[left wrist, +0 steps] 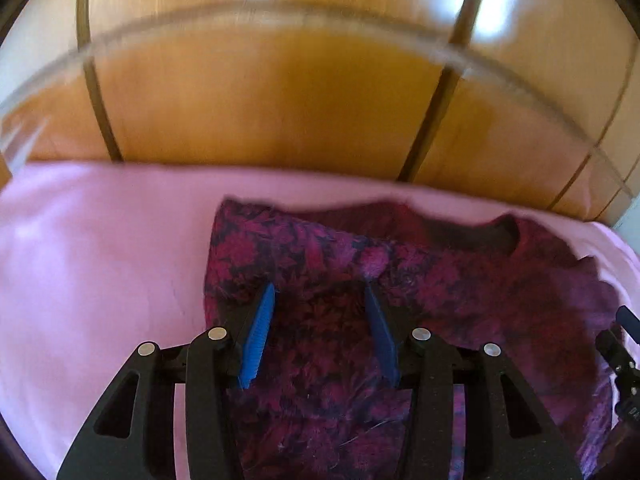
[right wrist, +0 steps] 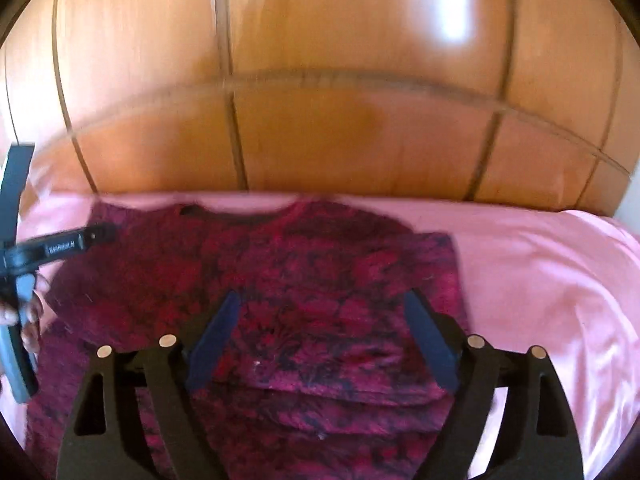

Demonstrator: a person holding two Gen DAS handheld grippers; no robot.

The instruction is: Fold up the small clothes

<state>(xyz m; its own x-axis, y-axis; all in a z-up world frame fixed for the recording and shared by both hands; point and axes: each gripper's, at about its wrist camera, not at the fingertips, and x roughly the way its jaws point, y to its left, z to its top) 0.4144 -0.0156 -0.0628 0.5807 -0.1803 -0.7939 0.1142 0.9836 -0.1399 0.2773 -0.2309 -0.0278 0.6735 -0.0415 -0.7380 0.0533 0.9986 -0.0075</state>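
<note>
A small magenta and dark floral top lies on a pink sheet, neckline toward the wooden headboard. It also shows in the right wrist view, with its lower part folded up over the body. My left gripper is open and empty, its blue fingers just above the garment's left part. My right gripper is open and empty above the garment's middle. The left gripper's body, held by a hand, shows at the left edge of the right wrist view.
A wooden headboard with dark seams rises right behind the bed. The pink sheet extends to the right of the garment and to its left in the left wrist view. Both views are motion-blurred.
</note>
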